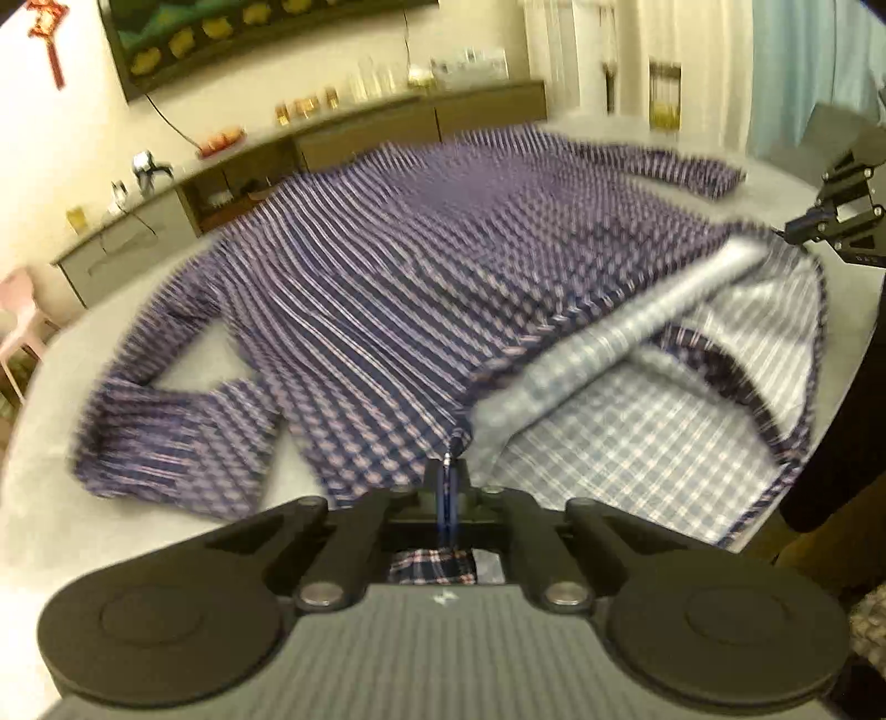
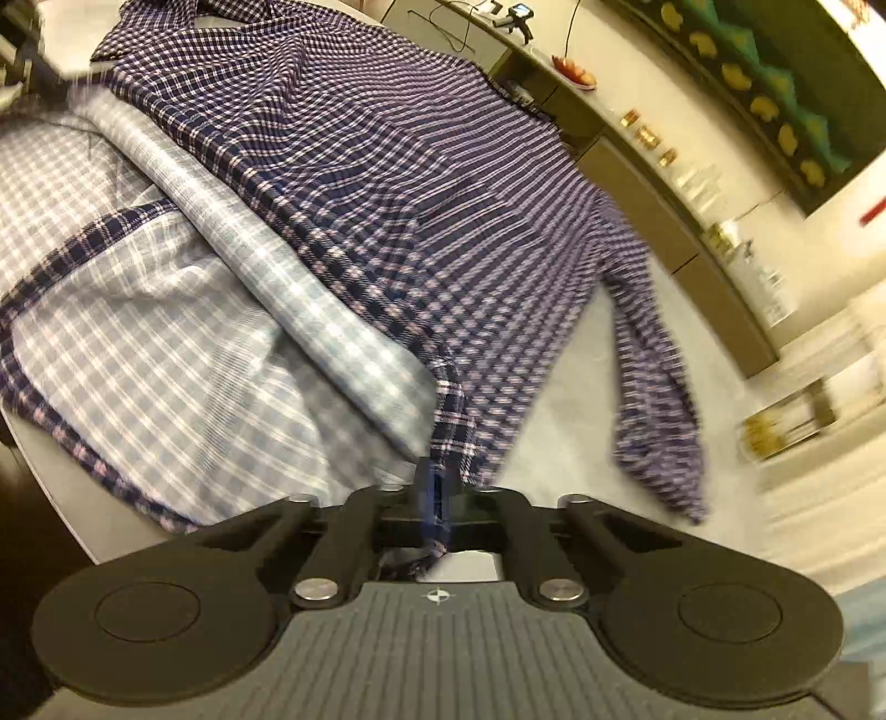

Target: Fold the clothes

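Observation:
A purple-and-white checked shirt (image 1: 387, 266) lies spread on a pale grey table (image 1: 33, 498), sleeves out to the sides. Its front panel is turned back, showing the paler inside (image 1: 637, 432). My left gripper (image 1: 447, 487) is shut on the shirt's front edge, cloth pinched between the pads. In the right wrist view the same shirt (image 2: 415, 194) stretches away, and my right gripper (image 2: 437, 498) is shut on another part of its front edge. That right gripper (image 1: 830, 221) also shows at the far right of the left wrist view, holding the lifted placket. Both views are blurred.
A long low sideboard (image 1: 354, 133) with bottles, jars and a fruit plate runs along the wall behind the table, under a dark framed picture (image 1: 232, 39). A pink chair (image 1: 19, 315) stands at the left. Curtains (image 1: 803, 72) hang at the back right.

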`<state>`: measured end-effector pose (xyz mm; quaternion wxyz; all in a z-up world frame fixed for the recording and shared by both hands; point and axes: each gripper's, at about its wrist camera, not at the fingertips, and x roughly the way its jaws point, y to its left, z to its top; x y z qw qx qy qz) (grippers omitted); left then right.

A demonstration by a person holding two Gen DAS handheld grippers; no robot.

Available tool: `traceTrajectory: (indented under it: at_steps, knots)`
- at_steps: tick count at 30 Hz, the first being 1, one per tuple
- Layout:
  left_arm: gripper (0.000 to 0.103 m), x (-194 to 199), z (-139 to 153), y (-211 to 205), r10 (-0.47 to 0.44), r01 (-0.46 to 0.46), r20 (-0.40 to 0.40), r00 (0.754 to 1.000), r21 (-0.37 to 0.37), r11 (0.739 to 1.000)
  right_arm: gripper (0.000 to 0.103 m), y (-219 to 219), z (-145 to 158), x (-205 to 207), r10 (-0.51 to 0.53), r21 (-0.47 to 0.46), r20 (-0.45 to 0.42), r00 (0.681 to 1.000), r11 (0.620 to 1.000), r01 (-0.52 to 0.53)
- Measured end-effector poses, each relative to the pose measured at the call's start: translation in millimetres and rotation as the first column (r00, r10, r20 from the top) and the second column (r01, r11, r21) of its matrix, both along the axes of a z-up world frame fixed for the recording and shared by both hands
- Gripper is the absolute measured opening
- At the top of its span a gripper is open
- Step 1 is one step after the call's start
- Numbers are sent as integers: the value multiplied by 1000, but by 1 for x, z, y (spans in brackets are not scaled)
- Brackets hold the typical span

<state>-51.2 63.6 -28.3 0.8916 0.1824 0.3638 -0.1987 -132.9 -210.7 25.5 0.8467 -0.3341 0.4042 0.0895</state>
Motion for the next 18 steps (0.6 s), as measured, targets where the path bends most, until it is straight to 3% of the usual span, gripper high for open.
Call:
traceTrajectory:
  at_steps: [4,9,11,13,16,17,18]
  knots:
    - [1,-17,29,35,12,-15,-44,999,-71,997,0,-22,30,-26,-22,-4,13,1000,1000,22]
    - [1,-12,30,35,27,-36,-78,997,-119,992,0,-33,43,-42,-97,-49,88,991,994,102]
    - [1,-6,35,29,17,-30,-77,997,-174,984,0,-10,55,-48,-33,111,77,997,993,24]
    - [1,-3,45,26,25,-37,-57,998,-216,976,1,23,58,-57,98,307,16,995,947,-98]
    - [1,-4,57,32,31,-42,-44,999,-280,959,10,73,33,-55,244,433,-57,968,880,-196]
    - [1,-8,63,36,28,-38,-37,999,-304,952,22,85,21,-49,244,429,-62,968,882,-195]
    - [1,-10,67,39,29,-37,-32,999,-313,949,27,96,8,-44,245,424,-66,967,884,-195]
